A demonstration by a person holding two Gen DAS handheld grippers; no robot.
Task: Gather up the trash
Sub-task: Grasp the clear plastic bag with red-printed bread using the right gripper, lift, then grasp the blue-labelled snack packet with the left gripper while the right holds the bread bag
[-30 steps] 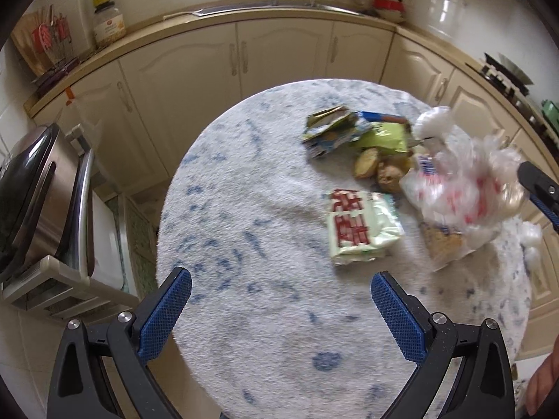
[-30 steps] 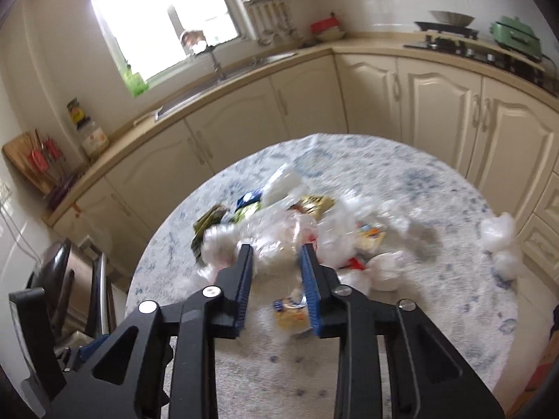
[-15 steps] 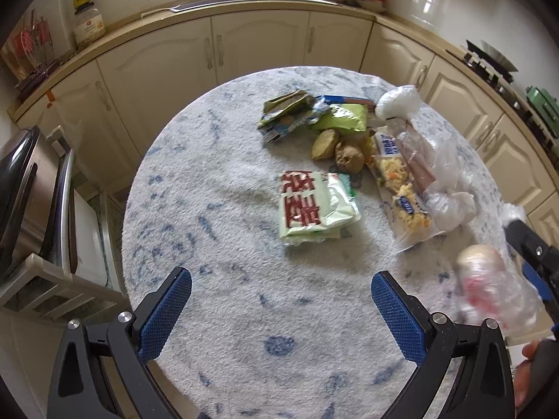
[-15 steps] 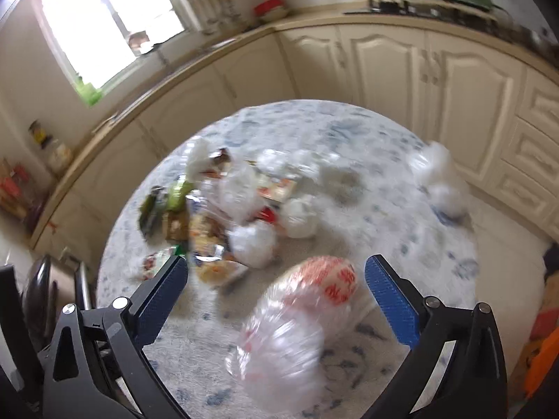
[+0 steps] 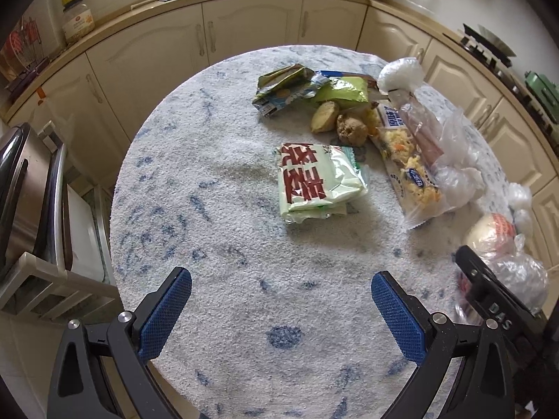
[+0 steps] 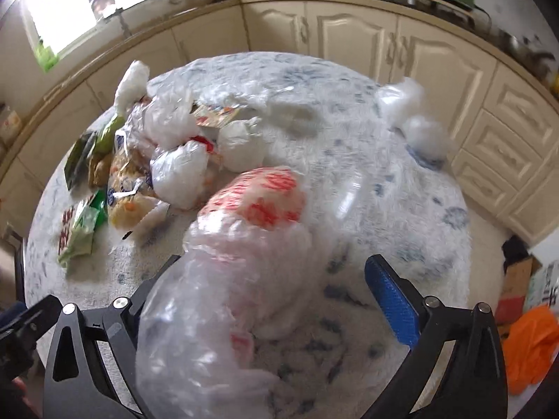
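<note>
crinkled clear plastic fills the near part of the right wrist view: a plastic bag with red print (image 6: 244,262) lies on the table (image 6: 401,216) in front of the right gripper (image 6: 279,300), reaching from 7 o'clock up toward the centre. the right jaws are spread wide; the bag covers the left blue pad, and i cannot tell whether it touches either finger (the picture is blurred there). in the left wrist view the left gripper (image 5: 279,310) hangs over bare speckled cloth, jaws wide apart and holding nothing. the same bag (image 5: 503,248) sits at 4 o'clock by the table's edge, just behind the right gripper's black finger. further out, near the centre, lies a green and white packet with red characters (image 5: 318,181). at 2 o'clock from it is a clear wrapper with yellow crumbs (image 5: 408,167), touching more crumpled clear bags (image 5: 450,146). beyond, two brown lumps (image 5: 339,122) rest side by side, and behind them green foil wrappers (image 5: 307,87) at 12 o'clock. farthest, cream cabinets (image 5: 244,31) curve round the room.
</note>
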